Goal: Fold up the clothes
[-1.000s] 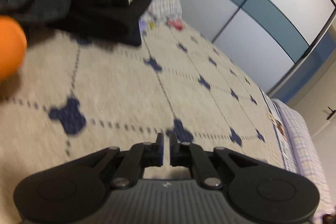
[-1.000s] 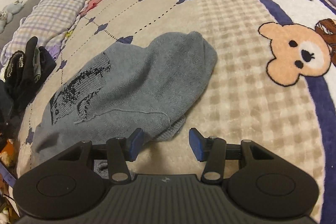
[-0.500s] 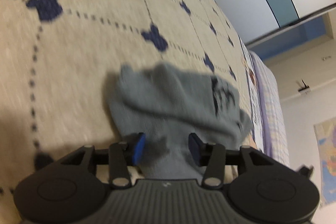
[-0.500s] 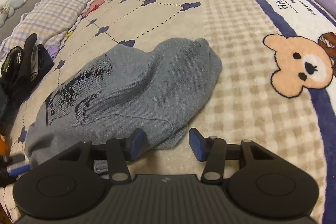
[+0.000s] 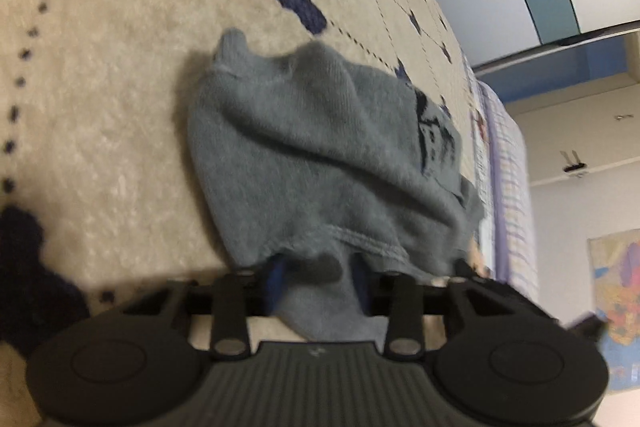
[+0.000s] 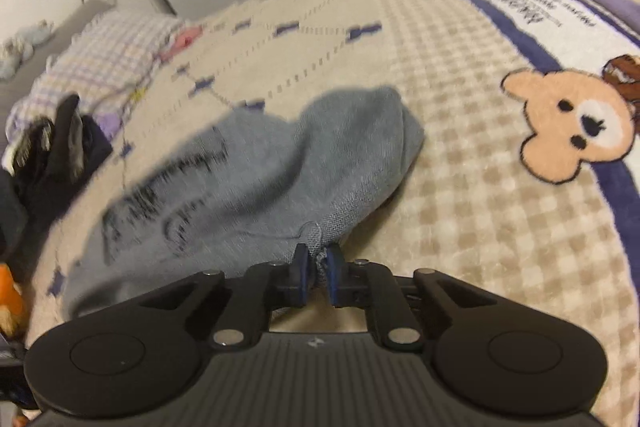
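Pinching grey garment (image 6: 280,163) edge: right tool (image 6: 318,267); left tool (image 5: 318,275) spread wide, cloth between.

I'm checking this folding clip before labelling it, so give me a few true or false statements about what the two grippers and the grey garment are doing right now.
1. The right gripper is shut on the grey garment. True.
2. The left gripper holds nothing between its open fingers. False: grey cloth lies between them.
3. The garment lies on a wooden table. False: it lies on a beige blanket.
4. A bear face is printed on the blanket. True.
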`<state>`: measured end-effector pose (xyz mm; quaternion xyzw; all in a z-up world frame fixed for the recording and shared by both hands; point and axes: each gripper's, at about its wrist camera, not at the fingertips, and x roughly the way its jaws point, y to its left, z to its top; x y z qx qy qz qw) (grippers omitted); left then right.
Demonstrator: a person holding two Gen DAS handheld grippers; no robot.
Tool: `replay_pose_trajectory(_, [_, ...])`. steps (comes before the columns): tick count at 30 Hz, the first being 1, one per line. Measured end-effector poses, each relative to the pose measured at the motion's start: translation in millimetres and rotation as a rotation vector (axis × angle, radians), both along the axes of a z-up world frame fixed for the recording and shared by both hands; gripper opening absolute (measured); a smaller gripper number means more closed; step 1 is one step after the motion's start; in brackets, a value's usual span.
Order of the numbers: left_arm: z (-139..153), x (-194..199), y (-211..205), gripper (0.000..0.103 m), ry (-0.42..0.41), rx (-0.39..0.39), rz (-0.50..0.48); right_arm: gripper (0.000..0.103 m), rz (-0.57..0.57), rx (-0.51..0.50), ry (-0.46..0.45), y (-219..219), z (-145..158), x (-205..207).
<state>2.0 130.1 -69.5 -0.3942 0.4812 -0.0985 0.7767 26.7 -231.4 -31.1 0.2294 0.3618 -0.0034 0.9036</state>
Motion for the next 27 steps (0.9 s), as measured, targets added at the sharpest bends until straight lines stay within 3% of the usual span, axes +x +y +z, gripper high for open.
replay_pose_trajectory(3, [7.5, 0.5, 3.4, 0.004, -0.037, 0.032, 0.034, 0.01, -0.026, 0.035, -0.055, -2.4, 19.3, -13.2])
replay_pose_trajectory(6, [18.2, 1.6, 8.2, 0.0, -0.092, 0.065, 0.037, 0.01, -0.009, 0.044, -0.095, -3.5, 34.5, -28.2])
replay_pose_trajectory(10, [33.1, 0.5, 16.2, 0.0, -0.154, 0.125, 0.029, 0.01, 0.034, 0.041, -0.119, -6.1, 46.7, -46.8])
replay_pose_trajectory(14, [30.7, 5.4, 22.6, 0.002, -0.122, 0.085, -0.005, 0.01, 0.075, 0.039, -0.15, -8.4, 63.0, -64.5])
replay_pose_trajectory(19, [24.4, 8.0, 24.4, 0.016, -0.09, 0.064, -0.002, 0.01, 0.159, 0.03, -0.195, -5.5, 84.7, -84.0])
replay_pose_trajectory(25, [29.8, 8.8, 33.4, 0.04, -0.113, 0.085, 0.05, 0.01, 0.344, 0.103, -0.18, 10.4, 88.0, -87.9])
replay_pose_trajectory(27, [32.3, 7.7, 38.0, 0.052, -0.121, 0.092, 0.075, 0.01, 0.409, 0.118, -0.176, 18.4, 86.6, -87.4])
